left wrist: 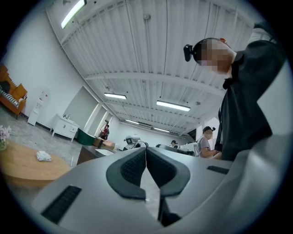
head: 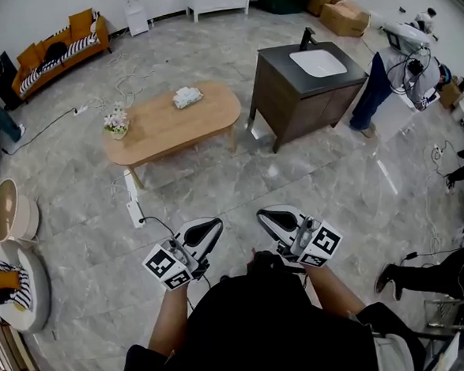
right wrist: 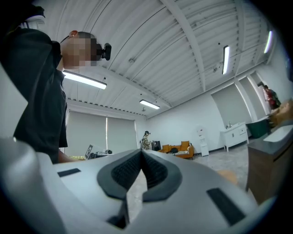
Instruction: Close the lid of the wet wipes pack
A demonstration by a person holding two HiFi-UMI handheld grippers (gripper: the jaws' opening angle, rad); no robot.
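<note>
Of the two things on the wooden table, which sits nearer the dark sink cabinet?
The white wet wipes pack, at the table end facing the cabinet; the flower pot stands at the opposite end.

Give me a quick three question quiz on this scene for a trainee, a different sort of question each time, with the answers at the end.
1. True or false: the left gripper is holding the wet wipes pack.
2. Multiple choice: the wet wipes pack lies on A) the wooden table, B) the dark sink cabinet, C) the orange sofa.
3. Fill in the blank: the jaws of the right gripper are ____, with nothing between them.

Key:
1. False. The pack sits far off, and both grippers are empty near the person's body.
2. A
3. shut
</note>
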